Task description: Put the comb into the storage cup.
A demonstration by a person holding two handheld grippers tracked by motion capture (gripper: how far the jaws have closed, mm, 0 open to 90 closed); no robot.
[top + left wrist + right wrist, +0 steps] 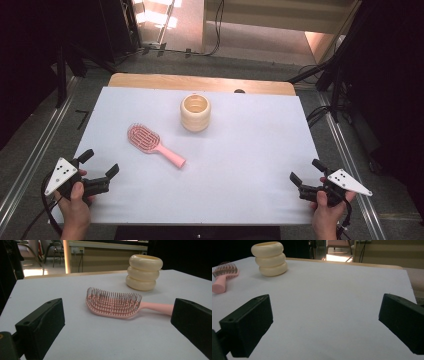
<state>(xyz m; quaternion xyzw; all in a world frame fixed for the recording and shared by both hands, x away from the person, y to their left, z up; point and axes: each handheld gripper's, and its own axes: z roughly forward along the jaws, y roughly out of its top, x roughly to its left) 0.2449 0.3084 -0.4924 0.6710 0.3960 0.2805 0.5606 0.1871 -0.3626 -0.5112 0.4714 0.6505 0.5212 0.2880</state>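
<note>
Pink plastic hairbrush [154,142], bristles upward, is laid left of centre on the white table [240,165], near a cream ringed cup [195,112]. Left gripper [100,164] and right gripper [304,171] are held wide open, empty.

Pink hairbrush [150,141]; cream ribbed cup [195,113]; white table [240,165]

White-topped table [240,165], wooden strip along far edge. On it: pink hairbrush [152,142] bristles up, cream ringed cup [195,112] upright just beyond it, apart.
</note>
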